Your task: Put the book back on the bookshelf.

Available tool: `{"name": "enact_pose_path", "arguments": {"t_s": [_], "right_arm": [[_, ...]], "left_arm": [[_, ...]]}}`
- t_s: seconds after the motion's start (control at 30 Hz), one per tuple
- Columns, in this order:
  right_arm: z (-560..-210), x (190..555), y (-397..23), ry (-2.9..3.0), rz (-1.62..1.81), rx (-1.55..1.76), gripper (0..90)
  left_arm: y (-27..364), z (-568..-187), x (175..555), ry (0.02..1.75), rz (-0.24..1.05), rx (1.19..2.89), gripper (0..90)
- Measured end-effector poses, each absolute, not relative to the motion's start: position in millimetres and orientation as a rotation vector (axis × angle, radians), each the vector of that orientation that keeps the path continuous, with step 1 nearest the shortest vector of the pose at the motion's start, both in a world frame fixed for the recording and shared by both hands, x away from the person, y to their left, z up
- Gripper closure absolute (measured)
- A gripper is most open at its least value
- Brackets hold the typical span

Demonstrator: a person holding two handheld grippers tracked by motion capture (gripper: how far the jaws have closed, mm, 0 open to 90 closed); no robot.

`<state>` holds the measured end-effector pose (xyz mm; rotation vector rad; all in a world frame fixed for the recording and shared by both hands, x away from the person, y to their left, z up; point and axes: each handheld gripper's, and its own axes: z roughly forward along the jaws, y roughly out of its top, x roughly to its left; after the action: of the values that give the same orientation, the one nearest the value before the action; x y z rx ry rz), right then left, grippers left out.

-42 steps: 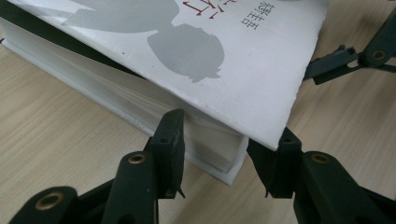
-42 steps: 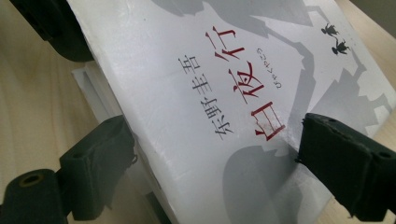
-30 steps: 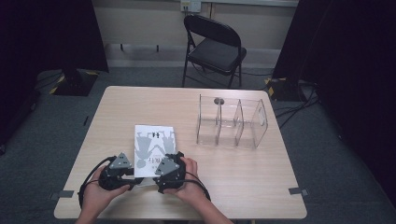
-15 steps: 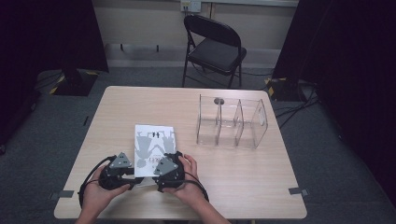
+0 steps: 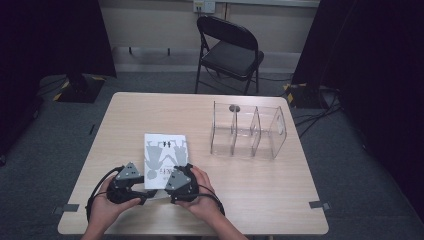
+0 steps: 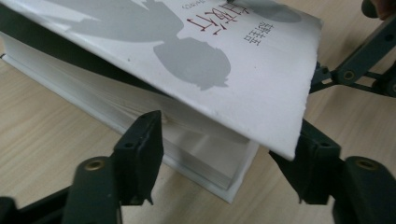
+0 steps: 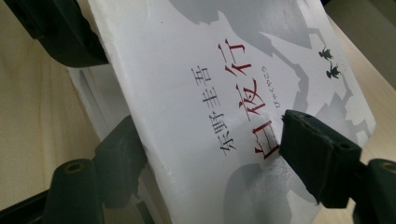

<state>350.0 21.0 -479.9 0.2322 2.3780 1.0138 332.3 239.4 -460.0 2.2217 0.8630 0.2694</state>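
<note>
**Cover's peeling up off the book — right jaws closing in on it**

Right gripper (image 7: 210, 158) first: its jaws have just been closing, one pad on top of the white cover (image 7: 224, 93) by the red title and the other below its edge. Can't quite tell if it's pinching yet, but the cover's clearly between them. The left gripper (image 6: 224, 163) has just been opening; its jaws straddle the near corner of the book (image 6: 196, 154) without pressing, so that one's released. The cover stands lifted off the page block, which I'd read as a handover, right taking the cover so it can be swung open.

From above, the book (image 5: 165, 157) lies at the near-middle of the table (image 5: 280, 200), same spot as a second ago, both hands parked.

Further off to the right, the clear three-slot organizer (image 5: 247, 131) looks empty.
</note>
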Motion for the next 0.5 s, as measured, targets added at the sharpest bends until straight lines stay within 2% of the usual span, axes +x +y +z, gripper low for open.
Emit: {"name": "enact_pose_path", "arguments": {"t_s": [0.07,0.2,0.33,0.4,0.5], "right_arm": [[-478.3,347.1,19.9,2.366,1.017,0.226,30.4],[-475.8,347.7,17.4,2.366,1.027,0.234,32.3],[-475.9,348.9,15.5,2.363,1.036,0.219,32.3],[-475.8,349.4,15.2,2.364,1.036,0.214,32.2],[-475.8,349.6,15.8,2.373,1.029,0.212,31.0]], "left_arm": [[238.0,-462.1,331.3,0.824,0.292,2.257,31.4],[239.2,-464.5,329.8,0.805,0.303,2.282,28.6],[240.8,-467.5,331.6,0.811,0.345,2.288,41.4],[238.4,-467.9,333.8,0.811,0.377,2.268,51.2],[237.7,-463.2,337.3,0.813,0.406,2.265,55.8]]}}
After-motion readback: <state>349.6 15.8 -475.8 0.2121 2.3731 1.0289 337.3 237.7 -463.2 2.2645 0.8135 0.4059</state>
